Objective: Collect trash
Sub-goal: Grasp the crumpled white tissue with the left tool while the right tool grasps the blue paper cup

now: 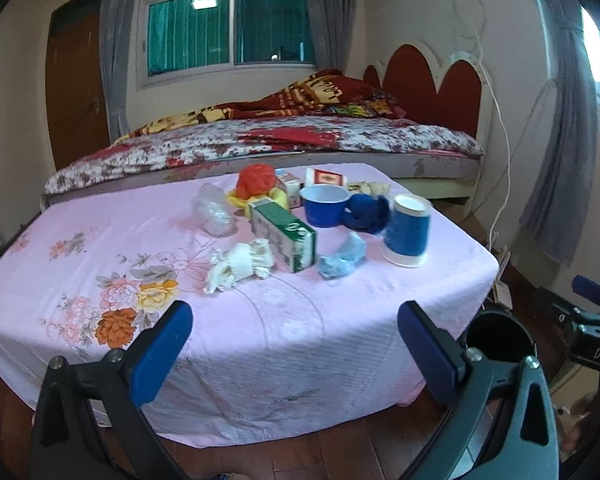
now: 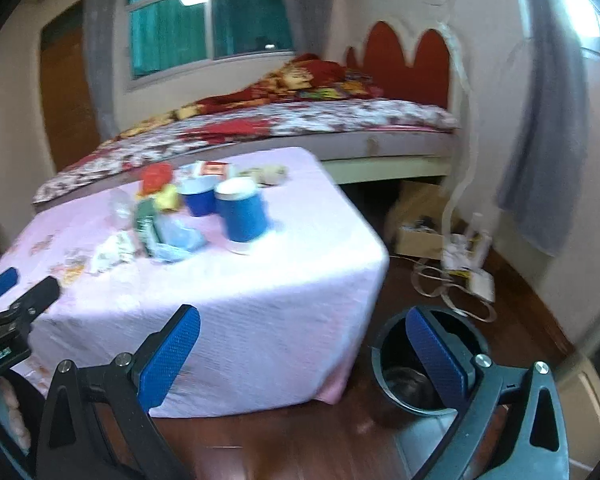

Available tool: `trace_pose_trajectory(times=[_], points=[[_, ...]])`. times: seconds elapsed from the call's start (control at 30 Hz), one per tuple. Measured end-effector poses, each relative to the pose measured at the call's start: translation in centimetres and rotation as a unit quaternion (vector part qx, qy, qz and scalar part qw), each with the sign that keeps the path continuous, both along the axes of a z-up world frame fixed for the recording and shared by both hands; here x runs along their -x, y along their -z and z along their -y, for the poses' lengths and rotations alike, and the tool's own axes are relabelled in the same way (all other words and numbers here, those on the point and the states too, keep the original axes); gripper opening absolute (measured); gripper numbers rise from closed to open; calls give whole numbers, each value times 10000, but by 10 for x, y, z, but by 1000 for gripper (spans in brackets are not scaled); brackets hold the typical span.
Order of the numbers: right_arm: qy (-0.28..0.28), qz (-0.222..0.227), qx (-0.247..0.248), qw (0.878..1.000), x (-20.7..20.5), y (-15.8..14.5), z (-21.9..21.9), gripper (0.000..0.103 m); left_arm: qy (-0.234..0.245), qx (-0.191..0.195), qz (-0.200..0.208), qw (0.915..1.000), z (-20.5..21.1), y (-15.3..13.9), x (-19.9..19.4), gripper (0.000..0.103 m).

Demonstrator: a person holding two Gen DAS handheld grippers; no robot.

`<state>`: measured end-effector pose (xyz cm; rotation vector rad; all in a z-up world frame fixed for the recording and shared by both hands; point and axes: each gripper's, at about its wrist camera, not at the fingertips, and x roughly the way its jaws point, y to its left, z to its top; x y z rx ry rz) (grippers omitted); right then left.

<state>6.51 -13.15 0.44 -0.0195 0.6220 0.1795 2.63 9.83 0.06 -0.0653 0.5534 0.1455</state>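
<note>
Trash lies clustered at the far middle of the pink-clothed table [image 1: 260, 320]: a green carton [image 1: 284, 236], crumpled white tissue [image 1: 240, 264], a light blue wad [image 1: 340, 260], a clear plastic bag [image 1: 214, 210], a red bag [image 1: 256, 180], an upside-down blue paper cup [image 1: 406, 230], a blue bowl [image 1: 324, 204] and a dark blue crumpled piece [image 1: 366, 212]. My left gripper [image 1: 296, 344] is open over the near table edge, nothing between its fingers. My right gripper [image 2: 304, 354] is open near the table's corner, beside a black round bin [image 2: 416, 376] on the floor. The left gripper [image 2: 4, 292] shows at the right wrist view's left edge.
A bed [image 1: 260, 140] with a floral cover stands right behind the table. On the wooden floor to the right lie a cardboard box [image 2: 416, 220], a white cable [image 2: 440, 280] and small items. Grey curtains [image 2: 540, 140] hang by the right wall. The bin [image 1: 496, 340] sits by the table's right corner.
</note>
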Motion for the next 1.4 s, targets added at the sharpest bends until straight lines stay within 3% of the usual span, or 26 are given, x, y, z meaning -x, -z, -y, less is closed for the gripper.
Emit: trace_pose_trajectory(times=[0.13,0.37,0.53,0.9,1.0,1.1,1.2,1.3,1.33,1.4], points=[[-324,-215,347,9986,-29,2,-29,103,-33,199,-204,9996,-25,13,-19,102],[-545,-198,228,9981,-87,12,-57,103,-269,294,-369,9985,-53,34,-61,98],[-527,-283,337,9976,-128,28,-72,103,-392,403,-570,9968,-72,53,-96,91],[-494,-369,421,9972,-194,55,-89,103,-394,455,-813,9949,-84,78,-145,89],[-504,-422,387,9971,-205,59,-92,101,-354,558,-900,9937,-87,84,-154,83],[-525,-489,390,9967,-212,66,-94,92,-313,634,-944,9930,-89,89,-158,78],[-511,-517,356,9967,-214,69,-91,90,-235,673,-875,9936,-88,88,-157,65],[-616,-587,223,9961,-216,72,-89,65,-96,698,-850,9939,-87,87,-161,49],[-622,-587,230,9961,-215,72,-89,65,-35,702,-838,9940,-86,87,-160,42],[-706,-596,214,9955,-214,72,-91,61,26,739,-763,9943,-86,84,-159,37]])
